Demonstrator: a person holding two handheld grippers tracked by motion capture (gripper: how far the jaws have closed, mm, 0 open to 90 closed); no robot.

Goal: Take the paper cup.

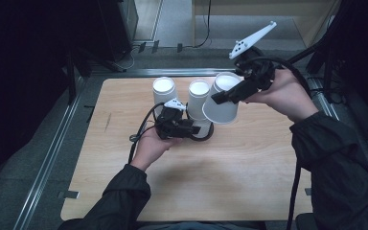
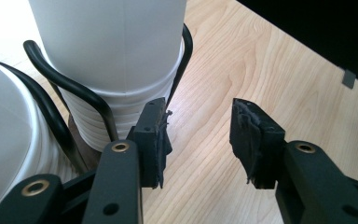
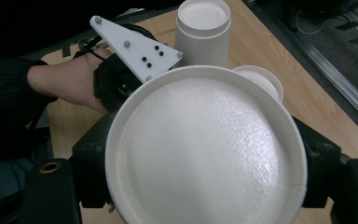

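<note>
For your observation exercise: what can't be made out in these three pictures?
- Right tool: its grip on the held cup is hidden in the right gripper view by the cup's base.
- Rack base: hidden in the high view by the left tool.
- Stack top: cut off in the left gripper view.

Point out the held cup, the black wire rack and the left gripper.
held cup (image 1: 222, 111): high view, on its side wall.
black wire rack (image 2: 81, 91): left gripper view, on a curved bar.
left gripper (image 2: 199, 140): left gripper view, midway between fingertips.

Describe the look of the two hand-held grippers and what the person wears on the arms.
Both the left hand-held gripper and the right hand-held gripper are black, each topped by a pale three-cornered plate with dark dots. Thick black cables trail from both. Brass-coloured bushings sit in the jaw arms. The person's sleeves are dark with gathered cuffs.
</note>
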